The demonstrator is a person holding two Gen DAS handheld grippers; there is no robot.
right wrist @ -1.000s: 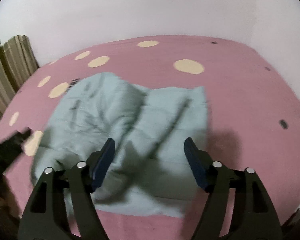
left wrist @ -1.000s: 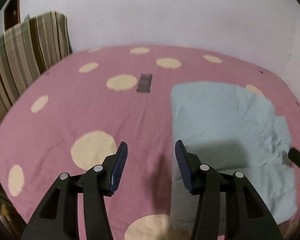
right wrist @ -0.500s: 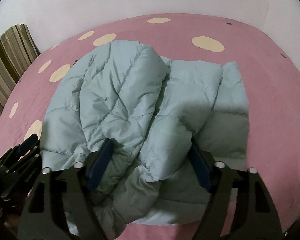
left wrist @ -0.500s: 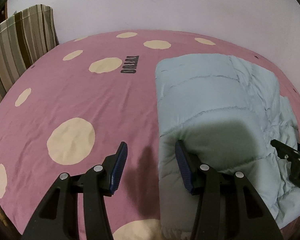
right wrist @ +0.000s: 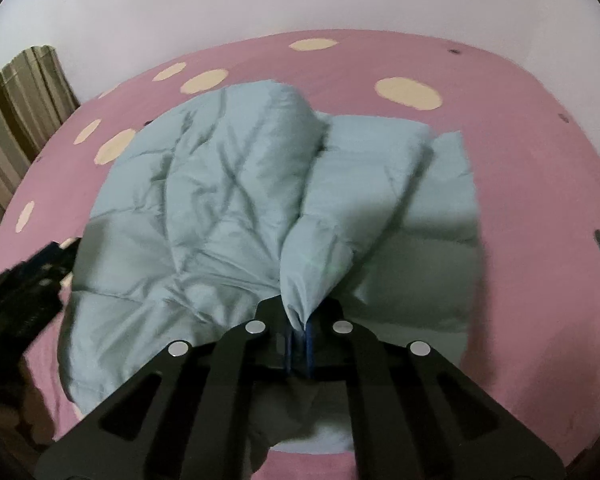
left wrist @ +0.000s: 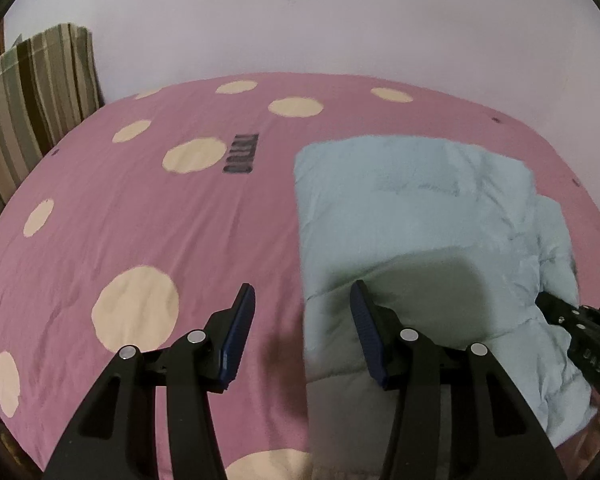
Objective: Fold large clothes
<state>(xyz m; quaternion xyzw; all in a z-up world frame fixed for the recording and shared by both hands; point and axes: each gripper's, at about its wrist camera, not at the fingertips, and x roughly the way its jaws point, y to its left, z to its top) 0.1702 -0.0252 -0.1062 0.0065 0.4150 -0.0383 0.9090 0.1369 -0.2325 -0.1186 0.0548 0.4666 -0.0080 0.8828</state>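
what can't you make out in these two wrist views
- Right wrist view: the right gripper is shut on a fold of the pale blue puffer jacket; its own arms hide the jacket's near edge.
- Left wrist view: the dark print on the pink sheet is too blurred to read.
- Left wrist view: the jacket's near right corner is cut off by the frame edge.

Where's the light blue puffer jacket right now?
The puffer jacket lies on the pink dotted bedsheet, right of centre in the left wrist view, with a fold pinched in the right gripper.
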